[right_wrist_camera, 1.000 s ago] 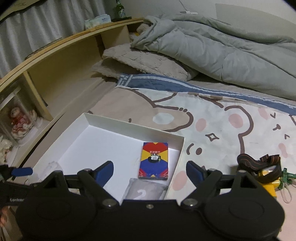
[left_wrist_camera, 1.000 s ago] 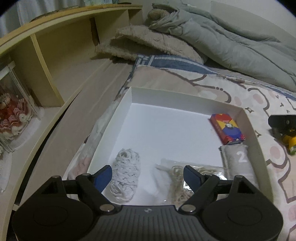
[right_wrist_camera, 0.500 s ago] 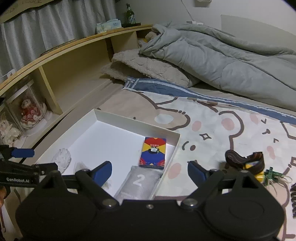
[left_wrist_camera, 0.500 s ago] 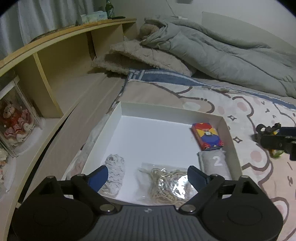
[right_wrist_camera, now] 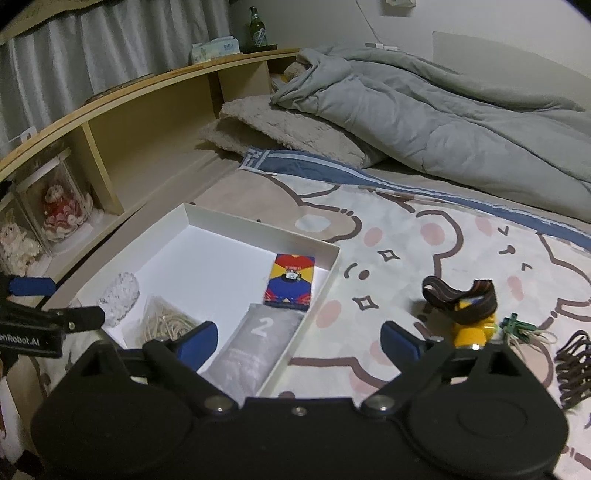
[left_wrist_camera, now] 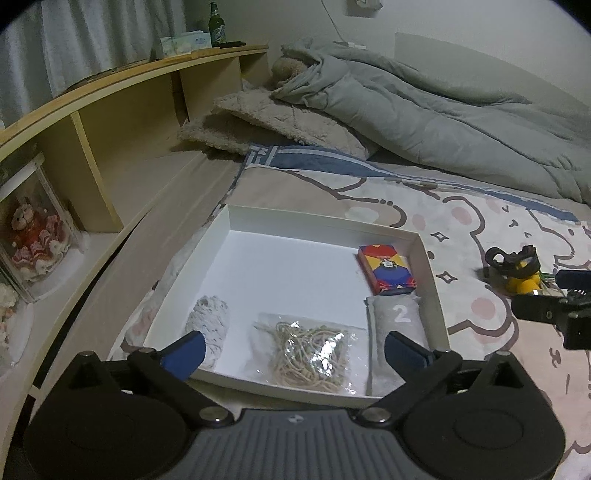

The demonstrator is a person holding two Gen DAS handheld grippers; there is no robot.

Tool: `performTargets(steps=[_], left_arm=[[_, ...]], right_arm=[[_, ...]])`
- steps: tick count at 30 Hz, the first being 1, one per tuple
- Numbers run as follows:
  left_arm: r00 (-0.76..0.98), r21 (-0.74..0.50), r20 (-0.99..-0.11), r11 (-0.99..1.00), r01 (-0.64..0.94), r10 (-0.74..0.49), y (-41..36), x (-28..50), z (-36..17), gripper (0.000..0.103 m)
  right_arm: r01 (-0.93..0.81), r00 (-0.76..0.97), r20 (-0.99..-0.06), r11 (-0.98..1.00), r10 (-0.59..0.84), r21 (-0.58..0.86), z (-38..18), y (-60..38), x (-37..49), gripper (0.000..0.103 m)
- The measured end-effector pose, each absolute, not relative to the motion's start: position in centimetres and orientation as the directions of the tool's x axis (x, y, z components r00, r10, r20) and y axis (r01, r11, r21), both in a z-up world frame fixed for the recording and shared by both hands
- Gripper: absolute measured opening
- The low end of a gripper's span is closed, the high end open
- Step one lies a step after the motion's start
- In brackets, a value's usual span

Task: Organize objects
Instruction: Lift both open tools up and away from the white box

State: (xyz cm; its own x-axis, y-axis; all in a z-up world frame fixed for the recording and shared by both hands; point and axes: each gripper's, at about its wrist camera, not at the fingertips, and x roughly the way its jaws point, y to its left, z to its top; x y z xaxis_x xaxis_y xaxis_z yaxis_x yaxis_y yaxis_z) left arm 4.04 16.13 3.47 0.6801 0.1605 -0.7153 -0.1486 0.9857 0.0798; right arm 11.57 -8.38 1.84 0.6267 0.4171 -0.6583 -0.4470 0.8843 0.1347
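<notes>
Four items are seen laid in the white box (left_wrist_camera: pixel 321 225); both the left gripper (left_wrist_camera: pixel 293 345) and right gripper (right_wrist_camera: pixel 297 339), now withdrawn, have just been spread wider, empty; loose items remain right on the bedsheet (right_wrist_camera: pixel 406 236).

We are in a bedroom of a home. We see a bed with a cartoon bear sheet (right_wrist_camera: pixel 424 236), a crumpled grey duvet (right_wrist_camera: pixel 424 107) and a fluffy beige pillow (right_wrist_camera: pixel 288 129). Beside the bed stands a wooden shelf unit (left_wrist_camera: pixel 122 122) with dolls in clear cases (left_wrist_camera: pixel 31 236), a tissue box (right_wrist_camera: pixel 216 50) and a green bottle (right_wrist_camera: pixel 257 27). Behind it hang pale curtains (right_wrist_camera: pixel 110 51).
</notes>
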Motion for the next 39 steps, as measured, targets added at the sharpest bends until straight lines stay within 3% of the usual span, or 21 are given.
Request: performTargets(steps=[5,20,39], left_arm=[[0.674,0.066,-0.721,0.985,-0.16,0.158,15.5,3.2,3.2,0.103],[0.688,0.058,-0.71,0.986,-0.155,0.15,12.8,0.7,2.9,0.103],[0.75,0.094,-0.656,0.995,-0.037,0.09,7.1,0.4,6.9,0.103]], right_arm=[[-0.452,0.635,-0.654,0.884,0.412,0.119,1.8,-9.0,10.6,0.103],[-0.423,0.662,-0.644,0.901,0.383,0.101,1.8,-11.2,8.1,0.103],[-0.324,0.711,-0.631,0.941,0.311,0.099,4.1,-16.1,6.2,0.103]])
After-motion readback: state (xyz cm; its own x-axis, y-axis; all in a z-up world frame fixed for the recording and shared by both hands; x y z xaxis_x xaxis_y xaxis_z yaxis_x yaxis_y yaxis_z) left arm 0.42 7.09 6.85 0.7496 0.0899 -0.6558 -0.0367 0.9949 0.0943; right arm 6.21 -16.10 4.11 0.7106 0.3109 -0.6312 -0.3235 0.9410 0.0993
